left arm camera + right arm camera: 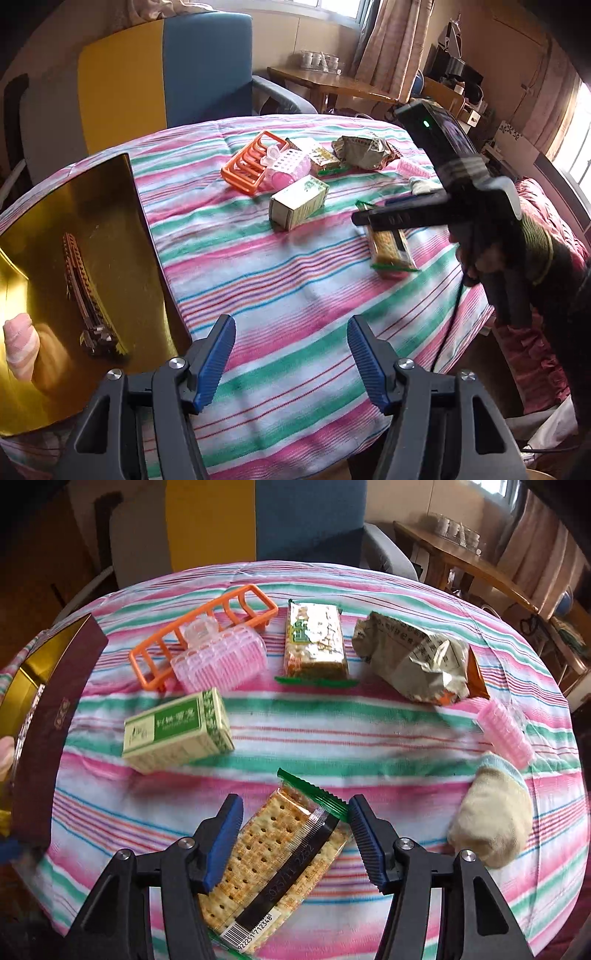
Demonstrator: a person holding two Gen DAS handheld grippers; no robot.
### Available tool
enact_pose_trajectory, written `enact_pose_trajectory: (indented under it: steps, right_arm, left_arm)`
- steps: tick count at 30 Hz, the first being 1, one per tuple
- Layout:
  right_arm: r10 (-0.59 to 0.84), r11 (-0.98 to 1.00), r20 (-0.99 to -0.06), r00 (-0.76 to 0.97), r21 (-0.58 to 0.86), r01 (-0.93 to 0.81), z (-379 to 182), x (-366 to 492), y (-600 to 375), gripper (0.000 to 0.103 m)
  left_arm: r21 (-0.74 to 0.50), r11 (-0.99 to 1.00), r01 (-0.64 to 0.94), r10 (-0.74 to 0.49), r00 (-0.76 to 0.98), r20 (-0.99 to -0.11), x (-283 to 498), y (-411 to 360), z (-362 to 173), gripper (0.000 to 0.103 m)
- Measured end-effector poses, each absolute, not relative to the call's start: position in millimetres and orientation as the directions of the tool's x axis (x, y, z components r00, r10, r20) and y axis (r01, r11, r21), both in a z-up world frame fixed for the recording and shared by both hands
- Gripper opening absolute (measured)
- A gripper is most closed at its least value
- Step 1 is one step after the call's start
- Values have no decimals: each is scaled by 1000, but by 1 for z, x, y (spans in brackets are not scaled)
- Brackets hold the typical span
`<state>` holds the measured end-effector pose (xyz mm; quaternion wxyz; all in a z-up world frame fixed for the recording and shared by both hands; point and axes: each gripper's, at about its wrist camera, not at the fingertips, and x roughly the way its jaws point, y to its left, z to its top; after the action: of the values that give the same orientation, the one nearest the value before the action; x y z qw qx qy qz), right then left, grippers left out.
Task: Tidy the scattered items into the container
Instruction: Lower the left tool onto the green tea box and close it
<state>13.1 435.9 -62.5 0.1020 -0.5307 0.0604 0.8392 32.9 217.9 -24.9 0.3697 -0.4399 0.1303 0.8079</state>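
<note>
A gold-lined box point(85, 236) sits at the table's left; a rolled pink sock point(20, 347) and a brown comb point(88, 295) lie in it. My left gripper point(291, 350) is open and empty beside the box. My right gripper point(295, 830) is open, its fingers on either side of a cracker packet point(273, 864) lying on the striped cloth. That packet also shows in the left wrist view point(391, 251), under the right gripper point(384, 236). A green-and-cream carton point(177, 731), a second cracker packet point(314, 646), a crumpled snack bag point(417, 661), pink rollers point(221, 661) point(506, 734) and a cream sock point(491, 819) lie scattered.
An orange plastic rack point(207, 627) lies at the back left beside the big roller. The box's dark red wall point(55, 716) stands at the left edge. A blue and yellow chair point(166, 70) is behind the table, and a wooden side table point(332, 85) farther back.
</note>
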Motion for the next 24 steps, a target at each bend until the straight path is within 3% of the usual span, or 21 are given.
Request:
enact_pose_trajectory:
  steps: [9,16,22,24]
  right_arm:
    - [64,-884,-836,-545,206,-420,-53,102,459,66]
    - [100,-848,-810,-577,234,-475,-61,124,468,68]
    - [115,-843,-793,-599,241,-481,-66,127,472,79]
    - [104,-842,-784,-612,258,-474,-67,127,472,87]
  left_arm:
    - [-19,-643,-765,427,-339,-838,-16,282,-19,65]
    - [-35,-599,-800,401,-262,-878,-45,322,-36,64]
    - [-27,-571,-821,378,-233,-896,-58,342,-51,60]
    - [-11,-564,-826,368,-239,-899,-59,345,-54,58]
